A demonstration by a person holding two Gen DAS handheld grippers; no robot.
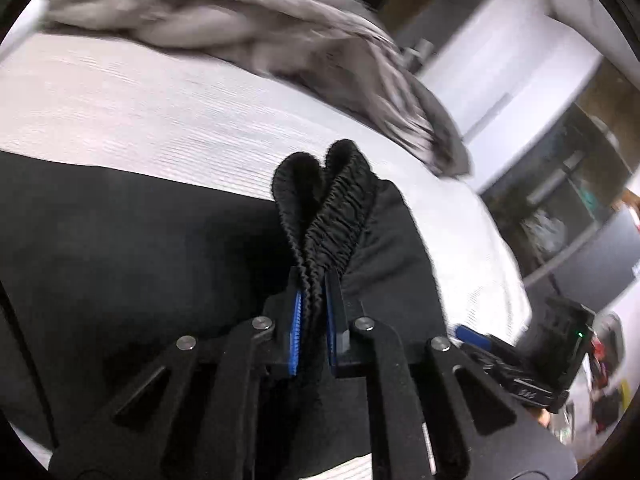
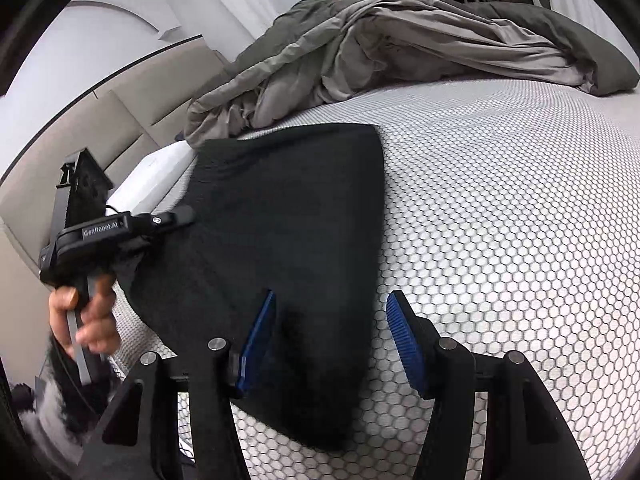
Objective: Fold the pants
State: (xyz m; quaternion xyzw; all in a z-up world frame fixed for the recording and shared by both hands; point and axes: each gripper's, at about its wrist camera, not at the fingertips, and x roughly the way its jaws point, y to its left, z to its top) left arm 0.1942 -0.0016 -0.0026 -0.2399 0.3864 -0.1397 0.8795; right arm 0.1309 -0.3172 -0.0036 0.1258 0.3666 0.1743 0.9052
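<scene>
**Black pants on bed, waistband gripped at one end**

Item: black pants [image 2: 280,216], dark knit fabric, lying flat as a broad wedge on the mattress [image 2: 500,220]. The mattress cover is white with a grey honeycomb pattern. The gathered elastic waistband [image 1: 332,208] is doubled into two ridged loops that stand up from the cloth.

Surroundings: a rumpled grey duvet [image 2: 400,48] is heaped at the far side of the bed, just beyond the pants' far edge. A beige padded headboard [image 2: 80,140] and a white pillow [image 2: 152,180] lie to the left in the right wrist view. Dark shelving [image 1: 560,200] shows blurred past the bed's edge; its contents cannot be made out.

Left gripper [image 1: 314,280]: jaws drawn narrow, blue pads pinching the waistband between them, tilted downward. A hand [image 2: 86,312] wraps its handle at the pants' left edge.

Right gripper [image 2: 330,308]: jaws spread, nothing pressed between them. Its left finger [image 2: 256,340] sits over the near corner of the pants, its right finger over bare mattress; whether they touch the surface cannot be told.
</scene>
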